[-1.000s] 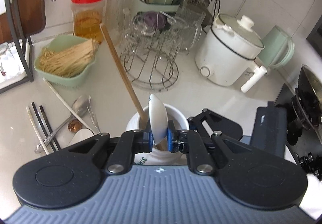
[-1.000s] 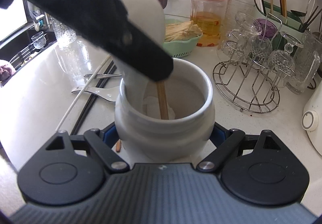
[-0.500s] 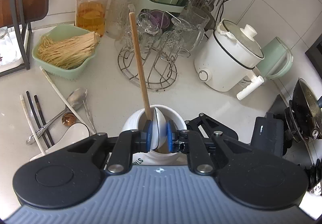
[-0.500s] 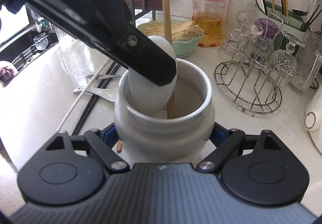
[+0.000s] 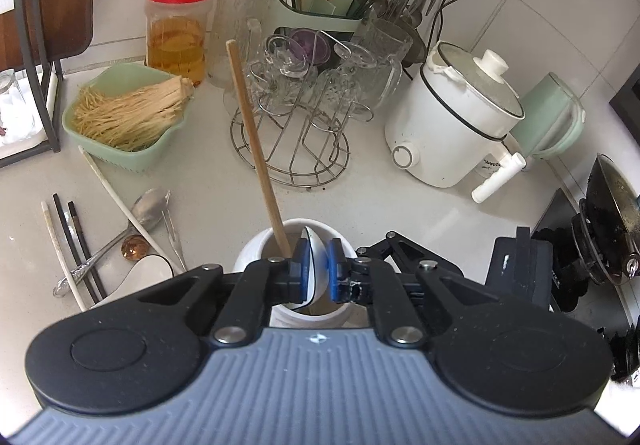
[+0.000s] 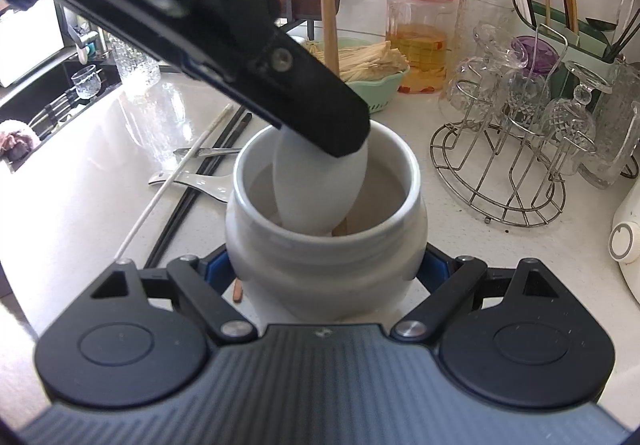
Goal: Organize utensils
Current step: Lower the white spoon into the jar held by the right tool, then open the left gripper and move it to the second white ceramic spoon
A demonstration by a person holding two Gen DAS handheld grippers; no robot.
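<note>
Cluttered white countertop (image 5: 400, 213): left gripper (image 5: 316, 269), jaws just closing on a white ceramic spoon (image 6: 320, 189), could tip the white round ceramic jar (image 6: 324, 257) clamped in right gripper (image 6: 324, 269).

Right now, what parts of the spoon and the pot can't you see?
- Left wrist view: the white spoon's handle, hidden by the left gripper.
- Right wrist view: the spoon's top, covered by a black finger.
- Both views: the white pot's bottom, hidden by its walls.

spoon (image 6: 320, 185) and stick (image 5: 256, 149) in jar (image 6: 324, 257)
</note>
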